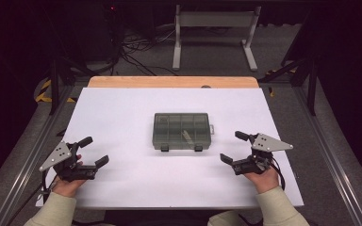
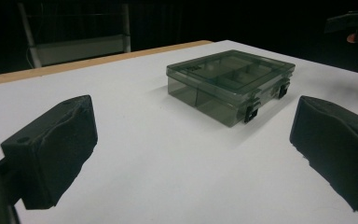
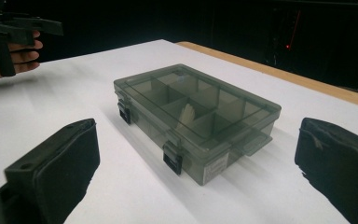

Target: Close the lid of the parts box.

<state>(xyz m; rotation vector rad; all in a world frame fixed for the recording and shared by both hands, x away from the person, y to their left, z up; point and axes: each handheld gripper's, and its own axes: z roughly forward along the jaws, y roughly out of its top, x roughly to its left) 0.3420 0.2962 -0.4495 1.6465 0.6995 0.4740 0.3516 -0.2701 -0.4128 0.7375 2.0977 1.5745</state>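
Bright, even overhead light on the white worktop [image 1: 122,117]; surroundings fall to near black. Soft shadow beside the box [image 3: 200,116]. Near jaws in both gripper views slightly blurred.

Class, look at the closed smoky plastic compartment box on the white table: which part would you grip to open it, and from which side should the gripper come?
Probably one of the two black latches on the compartment box, approached from the person's side. Both latches sit on that front wall, the lid is shut and the box lies flat. The left gripper and the right gripper wait open on either side.
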